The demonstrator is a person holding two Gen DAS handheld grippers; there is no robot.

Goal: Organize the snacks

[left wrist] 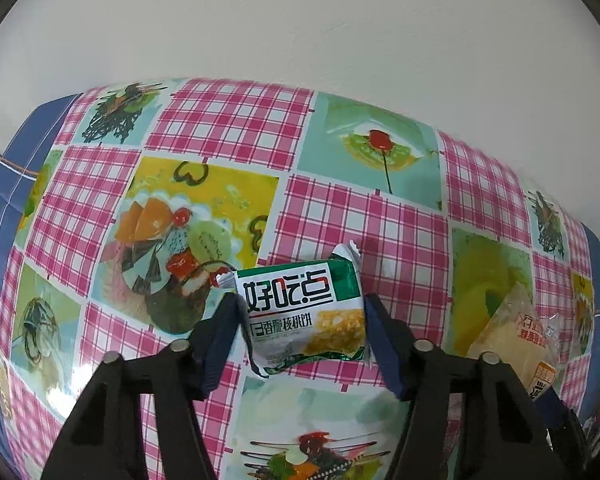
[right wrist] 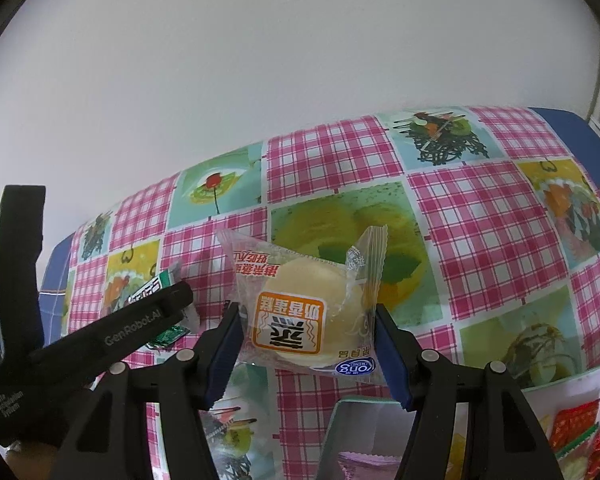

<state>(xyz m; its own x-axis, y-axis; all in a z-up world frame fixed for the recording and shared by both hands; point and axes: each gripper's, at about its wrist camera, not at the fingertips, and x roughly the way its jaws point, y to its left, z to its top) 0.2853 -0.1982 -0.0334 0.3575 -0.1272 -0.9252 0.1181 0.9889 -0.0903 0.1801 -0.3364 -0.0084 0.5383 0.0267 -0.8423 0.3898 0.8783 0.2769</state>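
1. Left gripper [left wrist: 302, 320] stands over the table, its blue pads closed against both short sides of the green-and-white walnut biscuit packet [left wrist: 302, 312]. That packet lies flat on the checked tablecloth [left wrist: 236, 120], label up. The pads look to be pressing its edges, so I count it gripped.
2. Right gripper [right wrist: 306, 322] has its pads on either side of the clear-wrapped steamed cake [right wrist: 308, 312] and holds it; the wrapper wall is drawn in at the right pad. The cake sits near the table's middle, over a green fruit panel of the cloth.
3. Tablecloth: glossy plastic, pink check with fruit squares. My guess is film wrappers slide on it easily.
4. Open box [right wrist: 364, 432] at the near edge below the right gripper, rim visible, inside mostly hidden. Likely the place the snacks go, though I cannot be sure.
5. Red sachets [right wrist: 576, 424] lie at the lower right, off the cloth's check.
6. Handling, biscuit packet: light, and probably brittle inside. The film is slick, with loose crimped ends. Best held across the filled middle as now, not by the crimps, and only gently.
7. Handling, steamed cake: light, soft, squashable, with an air-puffed bag. Grip the body low and lightly; a hard squeeze would dent it.
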